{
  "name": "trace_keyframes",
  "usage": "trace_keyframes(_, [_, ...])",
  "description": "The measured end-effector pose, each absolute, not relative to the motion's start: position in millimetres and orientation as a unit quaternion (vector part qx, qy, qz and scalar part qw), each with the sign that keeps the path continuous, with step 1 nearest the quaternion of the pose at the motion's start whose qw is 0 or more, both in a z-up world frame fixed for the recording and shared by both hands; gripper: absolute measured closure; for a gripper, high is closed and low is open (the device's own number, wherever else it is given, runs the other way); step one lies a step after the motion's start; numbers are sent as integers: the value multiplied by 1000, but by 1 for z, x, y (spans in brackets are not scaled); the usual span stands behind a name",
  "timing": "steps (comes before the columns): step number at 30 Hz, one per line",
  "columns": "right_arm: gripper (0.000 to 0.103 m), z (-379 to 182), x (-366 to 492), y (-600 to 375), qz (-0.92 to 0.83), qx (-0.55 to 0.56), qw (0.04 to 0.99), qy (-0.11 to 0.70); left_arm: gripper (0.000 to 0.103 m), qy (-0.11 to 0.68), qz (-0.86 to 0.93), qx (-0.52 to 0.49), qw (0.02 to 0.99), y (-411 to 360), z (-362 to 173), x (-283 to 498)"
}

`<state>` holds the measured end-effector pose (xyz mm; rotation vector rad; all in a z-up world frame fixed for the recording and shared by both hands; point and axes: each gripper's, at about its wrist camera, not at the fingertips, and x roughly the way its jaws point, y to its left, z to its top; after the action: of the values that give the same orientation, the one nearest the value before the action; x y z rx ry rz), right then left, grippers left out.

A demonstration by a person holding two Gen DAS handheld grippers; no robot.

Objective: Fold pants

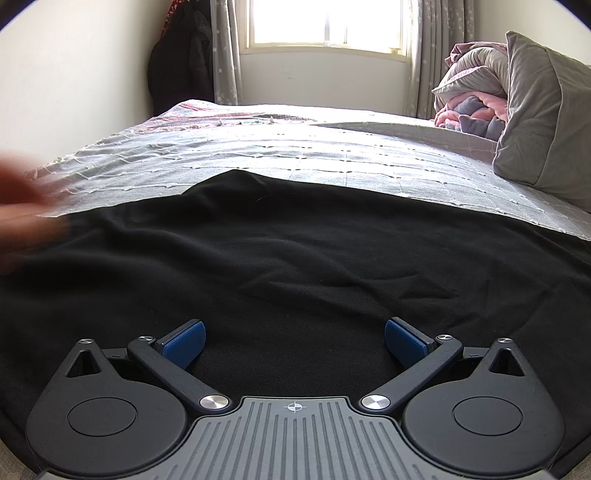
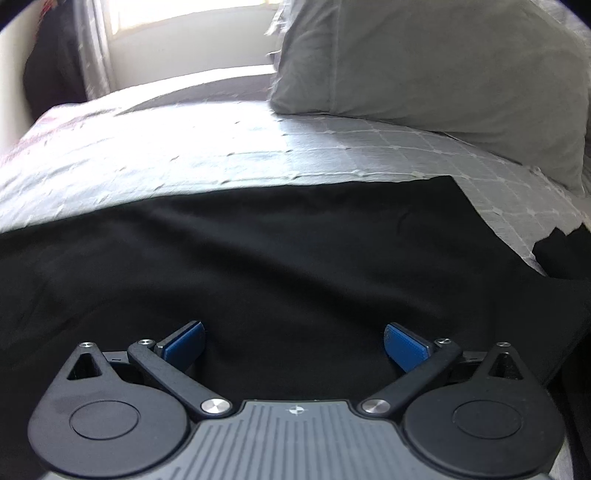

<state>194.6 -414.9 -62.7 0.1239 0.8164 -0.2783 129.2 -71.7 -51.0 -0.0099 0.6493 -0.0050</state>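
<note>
Black pants (image 1: 280,258) lie spread flat across the near part of a bed, with a few soft wrinkles. In the right wrist view the pants (image 2: 258,258) end at a straight edge near the pillow, and a further black piece shows at the far right. My left gripper (image 1: 294,339) is open and empty, low over the pants. My right gripper (image 2: 294,341) is open and empty, also low over the pants. The blue pads (image 1: 186,341) stand wide apart.
The bed has a grey checked cover (image 1: 295,155). A grey pillow (image 1: 543,122) stands at the right, also large in the right wrist view (image 2: 443,66). Bundled pink and grey bedding (image 1: 469,96) lies behind it. A blurred hand (image 1: 22,206) is at the left edge. A window (image 1: 325,22) is behind.
</note>
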Motion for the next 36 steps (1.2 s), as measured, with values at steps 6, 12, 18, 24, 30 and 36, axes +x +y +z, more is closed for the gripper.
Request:
trace_keyframes(6, [0, -61, 197, -411, -151, 36, 904, 398, 0, 319, -3, -5, 948, -72, -51, 129])
trace_keyframes(12, [0, -60, 198, -408, -154, 15, 903, 400, 0, 319, -2, -5, 948, -72, -51, 129])
trace_keyframes(18, [0, -61, 197, -411, -153, 23, 904, 399, 0, 319, -3, -5, 948, -71, -52, 129])
trace_keyframes(24, [0, -61, 196, -412, -154, 36, 904, 398, 0, 319, -3, -5, 948, -71, -52, 129])
trace_keyframes(30, [0, -61, 196, -414, -153, 41, 904, 398, 0, 319, -3, -5, 948, -71, -52, 129])
trace_keyframes(36, [0, -63, 194, -411, -158, 43, 906, 391, 0, 319, -3, -5, 948, -71, -52, 129])
